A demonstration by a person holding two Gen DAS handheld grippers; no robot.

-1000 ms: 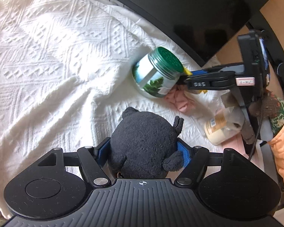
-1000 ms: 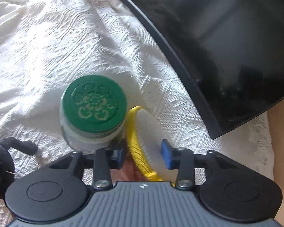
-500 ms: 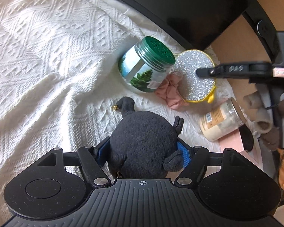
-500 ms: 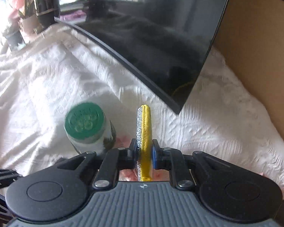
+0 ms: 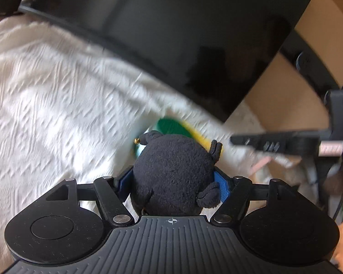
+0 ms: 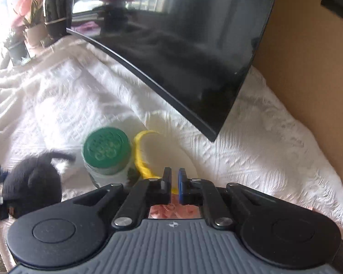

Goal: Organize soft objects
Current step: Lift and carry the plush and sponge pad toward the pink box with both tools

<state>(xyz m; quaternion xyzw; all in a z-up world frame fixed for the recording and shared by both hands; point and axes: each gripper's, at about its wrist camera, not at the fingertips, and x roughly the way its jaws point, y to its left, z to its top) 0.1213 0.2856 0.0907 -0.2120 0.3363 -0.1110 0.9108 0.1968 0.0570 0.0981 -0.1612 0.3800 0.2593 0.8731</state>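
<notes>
A black plush toy [image 5: 171,173] sits between the blue pads of my left gripper [image 5: 172,178], which is shut on it and holds it above the white bedspread [image 5: 52,105]. From the right wrist view the plush [image 6: 32,182] shows at the left edge. My right gripper [image 6: 174,175] is shut with nothing between its pads. A glittery disc with a yellow rim [image 6: 164,150] lies on the cloth just ahead of it, against a green-lidded jar [image 6: 106,148]. A pink soft cloth [image 6: 171,212] lies under the right gripper.
A large black curved screen [image 6: 183,57] leans over the bedspread close behind the jar. A brown wall [image 6: 308,91] closes the right side. Potted plants [image 6: 27,27] stand at the far left back. My right gripper [image 5: 274,145] reaches in from the right of the left wrist view.
The left gripper rose with the plush. The right gripper closed on the yellow-rimmed disc edge-on and tilted up; now the disc is out of its jaws and lies by the jar.
</notes>
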